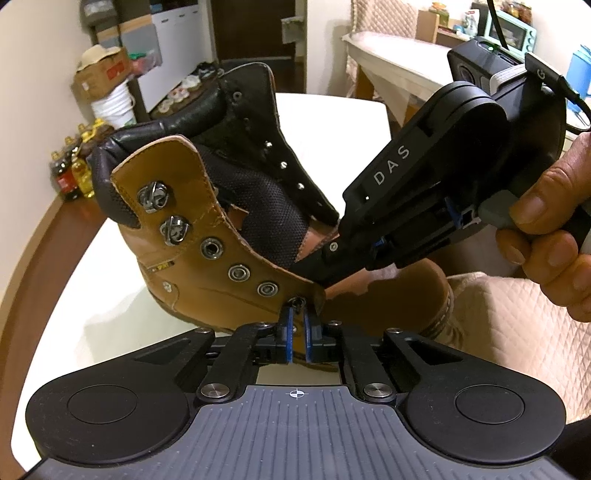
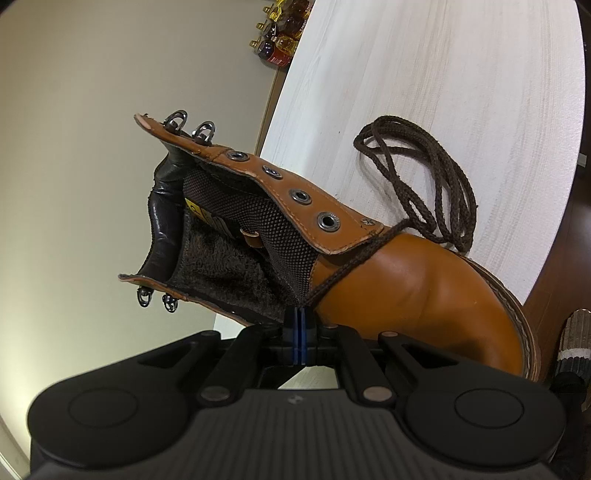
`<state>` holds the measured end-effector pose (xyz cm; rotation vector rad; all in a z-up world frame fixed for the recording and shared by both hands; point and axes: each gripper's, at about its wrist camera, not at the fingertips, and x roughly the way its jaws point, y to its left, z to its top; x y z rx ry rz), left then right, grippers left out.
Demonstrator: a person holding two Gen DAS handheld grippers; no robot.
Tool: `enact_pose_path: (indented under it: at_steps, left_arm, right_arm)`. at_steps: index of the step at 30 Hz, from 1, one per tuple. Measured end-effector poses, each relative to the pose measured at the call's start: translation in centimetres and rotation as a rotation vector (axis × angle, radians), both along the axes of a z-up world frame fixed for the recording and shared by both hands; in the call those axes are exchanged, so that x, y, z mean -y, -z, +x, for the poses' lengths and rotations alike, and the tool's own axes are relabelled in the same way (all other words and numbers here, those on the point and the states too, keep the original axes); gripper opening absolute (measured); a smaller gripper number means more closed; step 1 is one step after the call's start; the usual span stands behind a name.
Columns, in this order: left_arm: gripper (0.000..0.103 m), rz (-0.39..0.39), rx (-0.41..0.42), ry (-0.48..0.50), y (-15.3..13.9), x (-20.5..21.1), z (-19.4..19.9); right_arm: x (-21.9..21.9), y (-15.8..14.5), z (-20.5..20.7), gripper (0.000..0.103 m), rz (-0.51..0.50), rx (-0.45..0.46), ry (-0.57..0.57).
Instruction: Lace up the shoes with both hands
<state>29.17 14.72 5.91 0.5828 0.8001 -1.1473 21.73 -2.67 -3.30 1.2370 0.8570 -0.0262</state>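
A tan leather boot (image 1: 207, 258) with a black collar and metal eyelets stands on the white table (image 1: 110, 295). My left gripper (image 1: 297, 314) sits at the lowest eyelet of the near flap, slightly open, with the dark lace tip (image 1: 297, 302) between its pads. My right gripper (image 1: 325, 273) reaches into the boot's throat from the right. In the right wrist view the right gripper (image 2: 300, 314) is shut on the dark brown lace (image 2: 343, 269), which runs across the boot (image 2: 424, 288) vamp to a loose coil (image 2: 424, 177) on the table (image 2: 443, 74).
Oil bottles (image 1: 72, 170) stand on the floor at left, by a bucket and a cardboard box (image 1: 101, 72). A quilted cover (image 1: 517, 325) lies at the right. A second table (image 1: 399, 62) and a small oven (image 1: 511, 31) are behind.
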Motion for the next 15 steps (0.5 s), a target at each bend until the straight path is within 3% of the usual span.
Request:
enact_pose_path:
  at_steps: [15]
  left_arm:
    - [0.001, -0.015, -0.043, -0.017, -0.6, -1.7, 0.5]
  right_arm:
    - [-0.7, 1.0, 0.6, 0.004, 0.010, -0.003, -0.015]
